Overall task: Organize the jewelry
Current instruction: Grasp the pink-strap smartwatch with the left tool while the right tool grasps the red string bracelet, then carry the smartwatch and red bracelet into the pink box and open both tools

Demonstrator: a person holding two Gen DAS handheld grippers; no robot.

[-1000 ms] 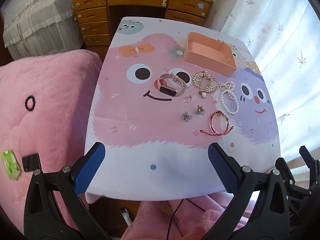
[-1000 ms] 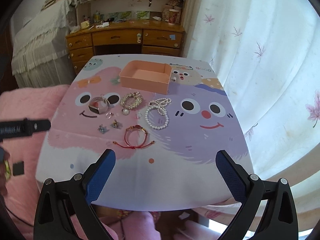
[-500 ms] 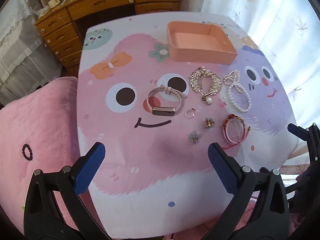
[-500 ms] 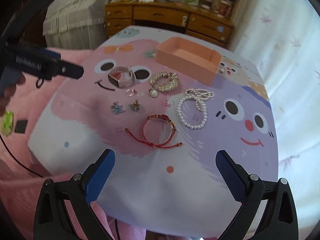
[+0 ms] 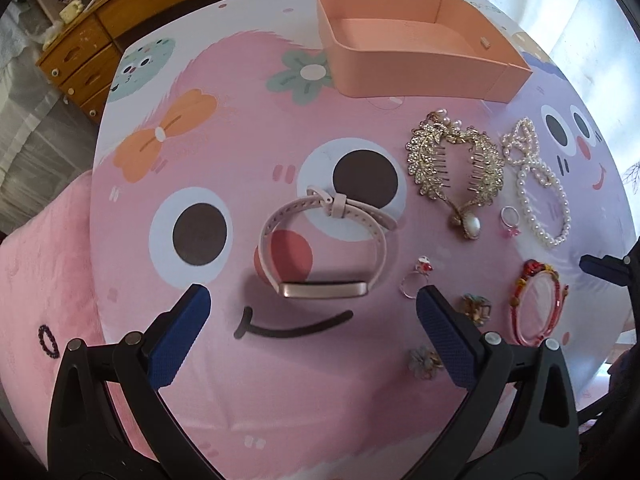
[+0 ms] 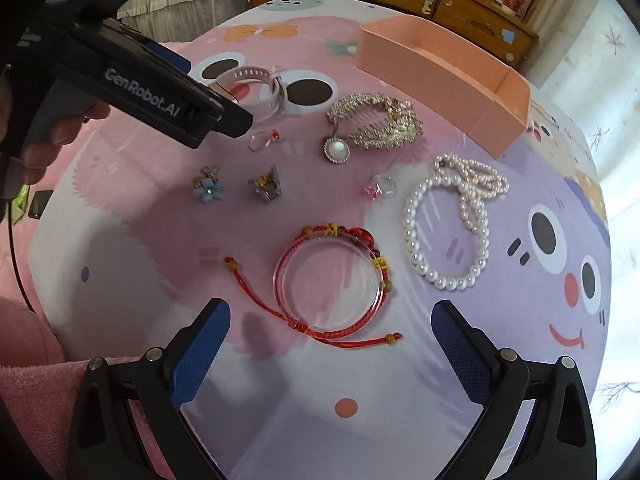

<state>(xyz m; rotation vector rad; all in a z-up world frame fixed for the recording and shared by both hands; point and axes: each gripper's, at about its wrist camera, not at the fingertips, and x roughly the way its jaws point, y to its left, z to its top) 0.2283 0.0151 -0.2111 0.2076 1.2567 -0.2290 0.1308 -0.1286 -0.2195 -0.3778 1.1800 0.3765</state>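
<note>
Left tool gapes wide and empty at the lower centre of its view, the pink watch band lying just ahead on the counter; I'd lower straight and pinch the flat face. Right tool, equally wide and empty, frames the red cord bracelet. Upper right waits the peach tray, empty.

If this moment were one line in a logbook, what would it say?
left tongs: open, over pink watch | right tongs: open, over red bracelet | tray: empty
</note>
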